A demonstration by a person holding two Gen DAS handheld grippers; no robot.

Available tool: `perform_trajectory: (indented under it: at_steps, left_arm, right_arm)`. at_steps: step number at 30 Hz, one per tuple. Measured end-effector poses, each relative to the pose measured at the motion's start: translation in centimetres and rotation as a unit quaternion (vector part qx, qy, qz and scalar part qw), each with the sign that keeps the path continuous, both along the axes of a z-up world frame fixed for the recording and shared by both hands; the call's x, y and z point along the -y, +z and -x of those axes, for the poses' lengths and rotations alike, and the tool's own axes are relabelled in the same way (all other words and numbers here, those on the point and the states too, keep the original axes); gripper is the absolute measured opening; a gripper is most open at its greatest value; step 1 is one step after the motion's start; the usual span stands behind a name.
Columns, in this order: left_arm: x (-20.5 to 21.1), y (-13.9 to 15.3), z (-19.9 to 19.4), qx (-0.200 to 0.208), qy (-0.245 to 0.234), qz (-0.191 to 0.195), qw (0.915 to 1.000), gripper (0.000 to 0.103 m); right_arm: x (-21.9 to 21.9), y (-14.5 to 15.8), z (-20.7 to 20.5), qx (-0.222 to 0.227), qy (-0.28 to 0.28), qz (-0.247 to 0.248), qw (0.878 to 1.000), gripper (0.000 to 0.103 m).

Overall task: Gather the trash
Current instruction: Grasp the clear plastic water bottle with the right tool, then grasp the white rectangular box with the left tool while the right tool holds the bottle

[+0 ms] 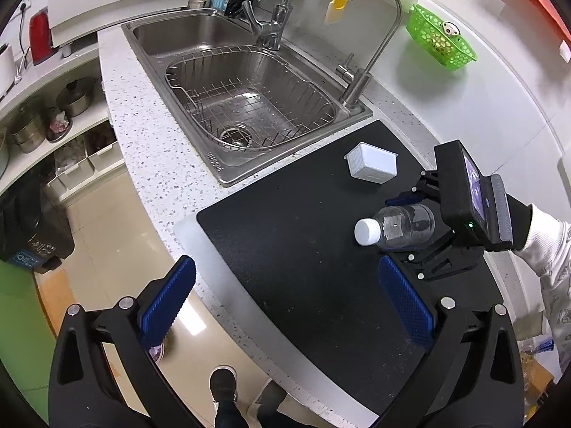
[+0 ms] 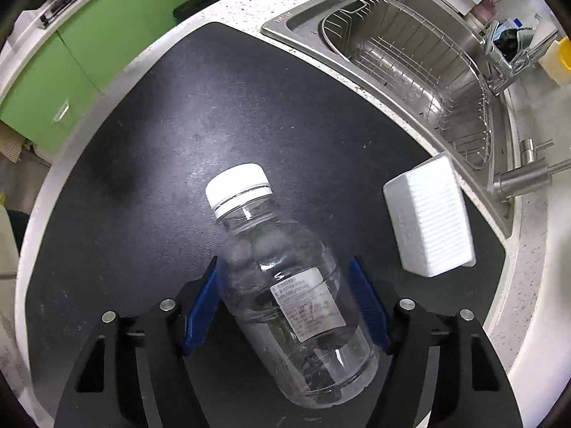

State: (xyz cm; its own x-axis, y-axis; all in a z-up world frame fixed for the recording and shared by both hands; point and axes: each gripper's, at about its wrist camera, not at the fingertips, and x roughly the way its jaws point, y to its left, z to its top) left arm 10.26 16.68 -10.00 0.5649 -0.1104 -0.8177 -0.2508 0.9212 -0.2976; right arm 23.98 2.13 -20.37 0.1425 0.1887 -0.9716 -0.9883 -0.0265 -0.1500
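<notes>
Right fingers: they straddle the clear bottle at its belly, one blue pad on each flank. The left pad looks to be against the plastic; a thin dark gap shows by the right pad, so I cannot tell whether the grip is firm.
Bottle: it lies on its side on the black mat, white cap pointing away from my right hand, the printed label facing up. It looks empty.
Left fingers: spread wide apart with nothing between the pads – they hang above the near edge of the mat, over the counter rim and the floor below.
Right hand seen from the left: the black device sits over the bottle at the right side of the mat, with a white sleeve behind it.
White tub: a small ribbed container, upside down on the mat, between the bottle and the sink – apart from the bottle, untouched.
Sink: stainless, with a wire basket inside, two taps at its back edge.
Green basket: on the white wall past the taller tap.
Dark bin: on the floor to the left of the counter, below the open shelves.
Below: a shoe on the glossy floor.
</notes>
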Motion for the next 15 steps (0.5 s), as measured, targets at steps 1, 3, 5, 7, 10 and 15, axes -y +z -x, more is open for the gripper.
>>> perform_trajectory:
  at_steps: [1,3,5,7,10,15]
  left_arm:
    - [0.1,0.0,-0.2,0.000,-0.002,0.000,1.0000,0.100]
    - [0.4,0.0,-0.7,0.001,-0.010,0.001,1.0000,0.100]
    - [0.8,0.1,-1.1,0.002,-0.017,0.001,0.9998,0.100]
    - [1.3,0.1,-1.6,0.004,-0.028,0.001,0.9996,0.100]
    - [2.2,0.2,-2.6,0.006,-0.043,0.000,0.9990,0.100]
    - [4.0,0.4,-4.4,0.012,-0.077,-0.004,0.9969,0.100]
  right_arm:
    - [0.2,0.0,0.0,-0.002,-0.005,-0.001,1.000,0.067]
    - [0.6,0.3,0.0,-0.009,-0.024,-0.007,1.000,0.067]
    - [1.1,0.7,-0.3,-0.016,-0.050,-0.018,0.998,0.067]
    - [1.8,1.3,-0.5,-0.018,-0.080,-0.029,0.996,0.067]
    - [3.1,2.0,-0.7,-0.017,-0.135,-0.041,0.990,0.066]
    - [6.1,3.9,-0.4,-0.012,-0.223,-0.068,0.972,0.066]
